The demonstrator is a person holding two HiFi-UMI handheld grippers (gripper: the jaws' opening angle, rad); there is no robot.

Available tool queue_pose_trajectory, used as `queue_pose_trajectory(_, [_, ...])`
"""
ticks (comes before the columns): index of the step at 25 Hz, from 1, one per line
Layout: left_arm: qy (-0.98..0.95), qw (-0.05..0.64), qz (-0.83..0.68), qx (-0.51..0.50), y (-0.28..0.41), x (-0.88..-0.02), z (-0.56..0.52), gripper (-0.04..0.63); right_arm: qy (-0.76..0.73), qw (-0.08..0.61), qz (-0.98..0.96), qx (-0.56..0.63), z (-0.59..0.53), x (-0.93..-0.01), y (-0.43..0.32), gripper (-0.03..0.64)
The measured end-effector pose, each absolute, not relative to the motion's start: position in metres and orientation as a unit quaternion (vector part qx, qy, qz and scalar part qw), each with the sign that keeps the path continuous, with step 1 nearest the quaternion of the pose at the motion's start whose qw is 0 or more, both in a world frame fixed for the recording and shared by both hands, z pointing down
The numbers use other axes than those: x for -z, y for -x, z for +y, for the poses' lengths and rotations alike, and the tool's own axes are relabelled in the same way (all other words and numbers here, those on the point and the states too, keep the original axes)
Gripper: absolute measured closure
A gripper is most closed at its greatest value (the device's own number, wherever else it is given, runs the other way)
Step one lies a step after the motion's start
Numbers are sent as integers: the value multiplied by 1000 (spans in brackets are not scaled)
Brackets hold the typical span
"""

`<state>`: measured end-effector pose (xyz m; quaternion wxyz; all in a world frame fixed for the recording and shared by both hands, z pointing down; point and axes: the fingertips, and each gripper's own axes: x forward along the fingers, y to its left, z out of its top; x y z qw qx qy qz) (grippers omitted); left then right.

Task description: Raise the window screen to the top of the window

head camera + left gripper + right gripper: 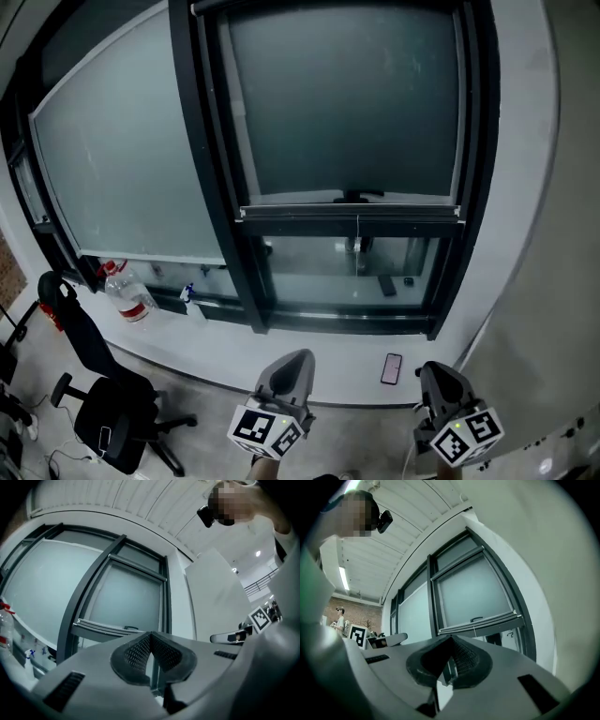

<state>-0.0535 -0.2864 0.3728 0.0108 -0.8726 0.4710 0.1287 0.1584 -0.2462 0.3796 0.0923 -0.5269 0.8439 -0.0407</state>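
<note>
The window screen (347, 94) is a grey mesh panel in the black frame, and it covers the upper part of the opening. Its bottom rail (352, 214) with a small black handle (359, 196) hangs about two thirds of the way down, above bare glass. The rail (110, 629) (480, 623) shows in both gripper views, some way ahead. My left gripper (292, 361) (151, 635) is shut and holds nothing, low in front of the sill. My right gripper (434, 371) (451, 638) is beside it, also shut and holding nothing. Neither touches the window.
A phone (391, 368) lies on the white sill (328, 375). A water bottle (127, 292) and a spray bottle (192, 300) stand at the left by the wide pane. An office chair (108, 394) is at lower left. A white wall (553, 234) borders the window's right side.
</note>
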Motion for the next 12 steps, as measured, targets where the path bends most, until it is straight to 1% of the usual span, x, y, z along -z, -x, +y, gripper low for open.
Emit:
queue_pose_trajectory(6, [871,37,474,-120,44,-364,-378,592,514,84,853,22,-339,-374,-158,611])
queue_pose_trajectory(12, [874,37,470,-121,50,-371,-494,592,520,69,851,-2,-451,-370,-150,611])
